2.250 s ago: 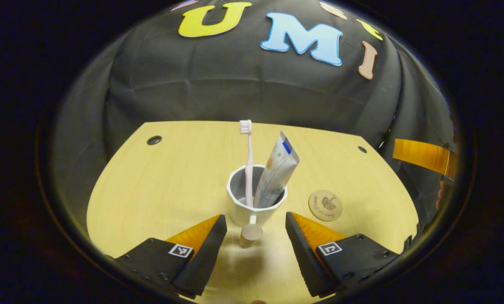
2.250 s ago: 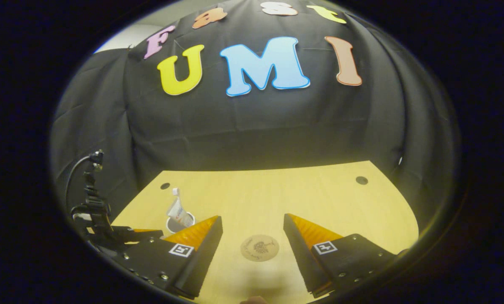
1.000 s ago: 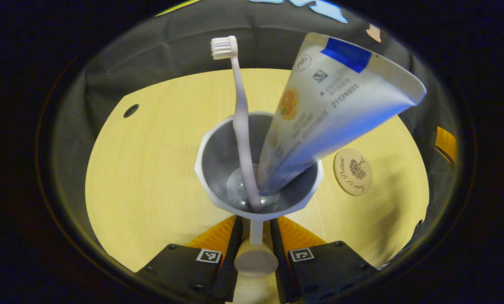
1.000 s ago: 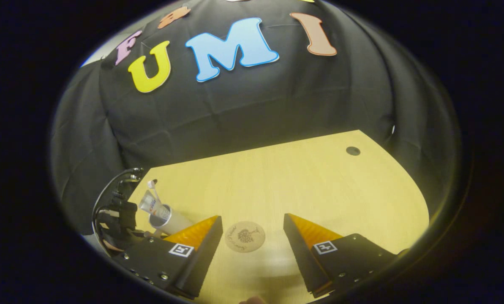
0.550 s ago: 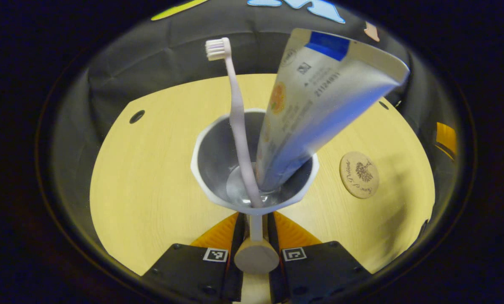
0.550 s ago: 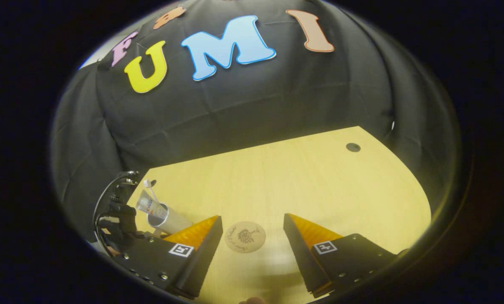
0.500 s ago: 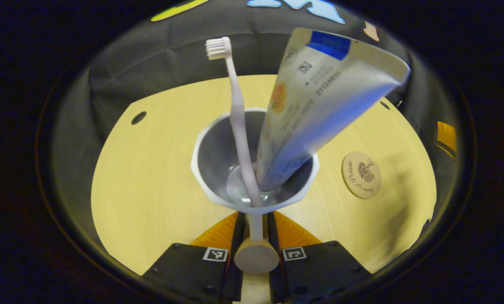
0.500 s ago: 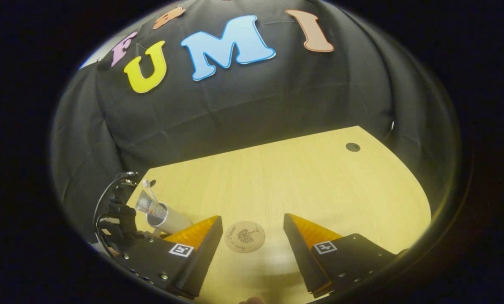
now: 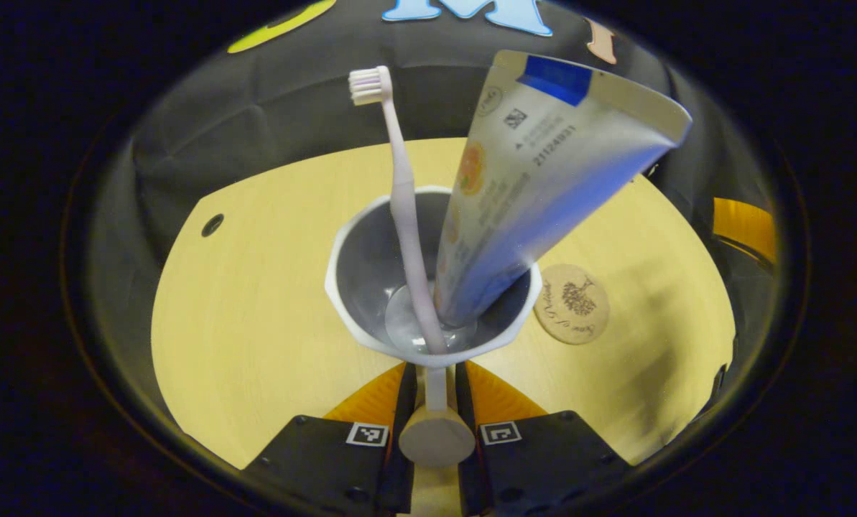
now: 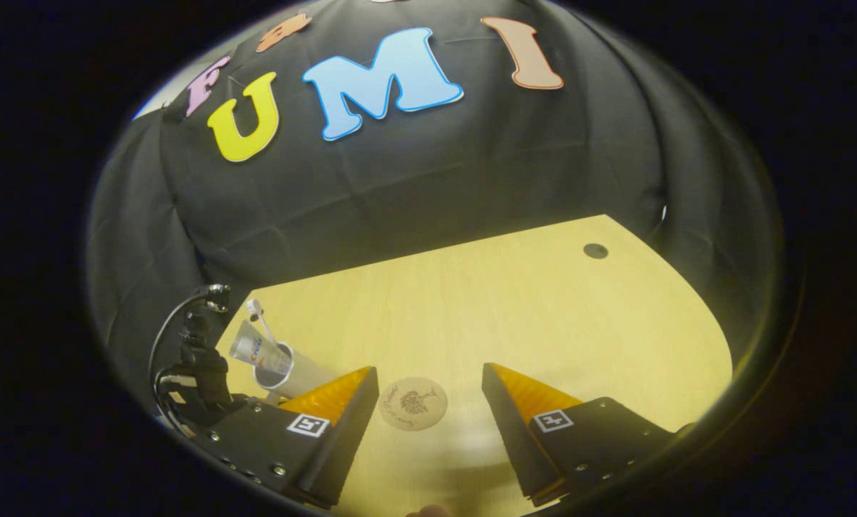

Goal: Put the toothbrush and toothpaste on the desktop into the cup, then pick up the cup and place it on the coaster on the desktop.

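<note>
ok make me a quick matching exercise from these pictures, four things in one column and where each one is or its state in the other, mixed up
Things:
1. toothbrush
2. coaster
3. cup
4. right tool

States:
A. open, holding nothing
B. handle clamped by the left tool
C. flat on the desk, bare
D. stands bristles up in the cup, beside the toothpaste

Pairs: 1-D, 2-C, 3-B, 4-A

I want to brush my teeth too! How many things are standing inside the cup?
2. A pale pink toothbrush stands on the left inside the white cup, bristles up. A silver toothpaste tube leans to the right beside it. Nothing else shows on the cup's bottom.
</note>
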